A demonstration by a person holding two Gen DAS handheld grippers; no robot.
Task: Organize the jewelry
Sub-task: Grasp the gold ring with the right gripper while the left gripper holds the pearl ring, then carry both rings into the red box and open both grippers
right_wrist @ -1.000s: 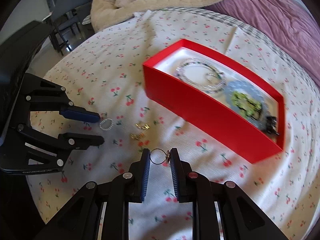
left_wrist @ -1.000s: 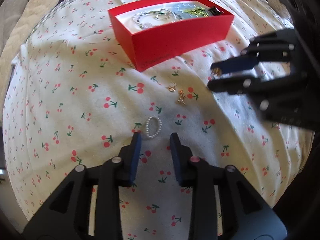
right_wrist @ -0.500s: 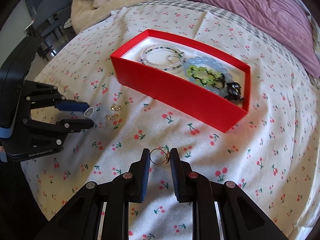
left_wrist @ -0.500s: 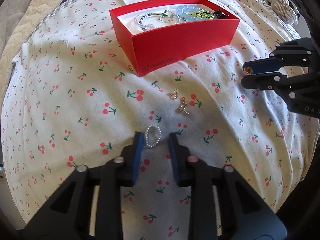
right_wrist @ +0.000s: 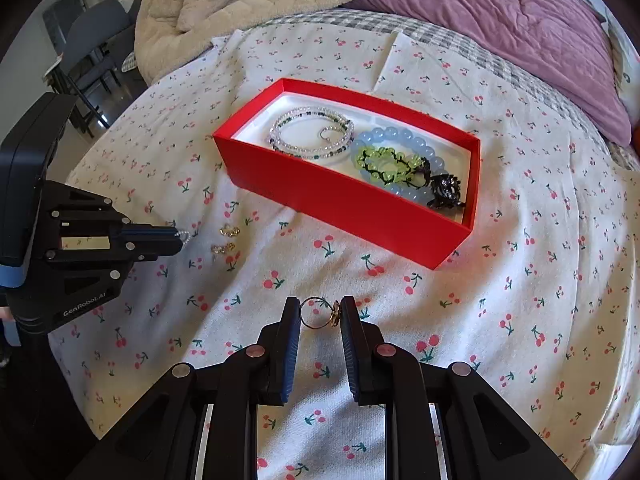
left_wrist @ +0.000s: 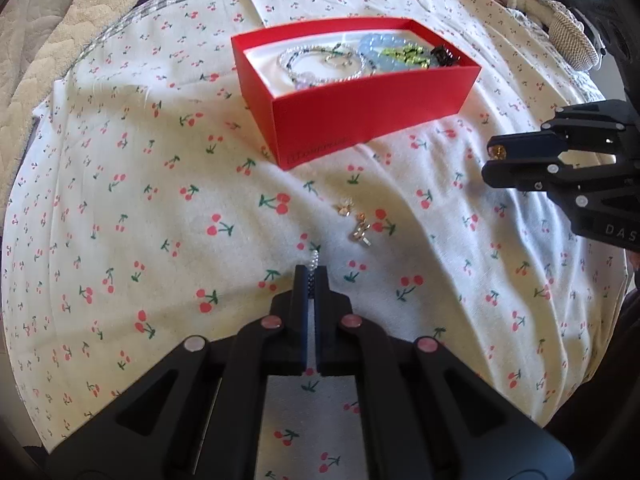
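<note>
— Pearly little bead ring (left_wrist: pixel 314 259), pinched between the fingers of the left gripper (left_wrist: pixel 311 276) — only its far end peeking past the tips, down at the cherry-print cloth (left_wrist: pixel 160 208).
— And on the other side?
— Gold ring (right_wrist: pixel 319 313) with a small ornament, clamped across its width by the right gripper (right_wrist: pixel 320 312), held above the cloth, short of the red box (right_wrist: pixel 340 196).
— Loose pieces nearby?
— Two gold earrings (left_wrist: pixel 354 220), lying side by side on the cloth, just beyond the left gripper's tips, between them and the box.
— Inside the box?
— Coiled clear-and-green bead bracelet (right_wrist: pixel 310 138) at the left end; pale blue bead bracelet (right_wrist: pixel 404 140) beside it, with a green-and-black one (right_wrist: pixel 384 164) lying over it; dark hair clip (right_wrist: pixel 444 192) at the right end.
— Further out?
— Beige quilt (right_wrist: pixel 224 0) and purple blanket (right_wrist: pixel 500 20) behind the box, grey chair (right_wrist: pixel 88 36) off the bed's edge at far left.
</note>
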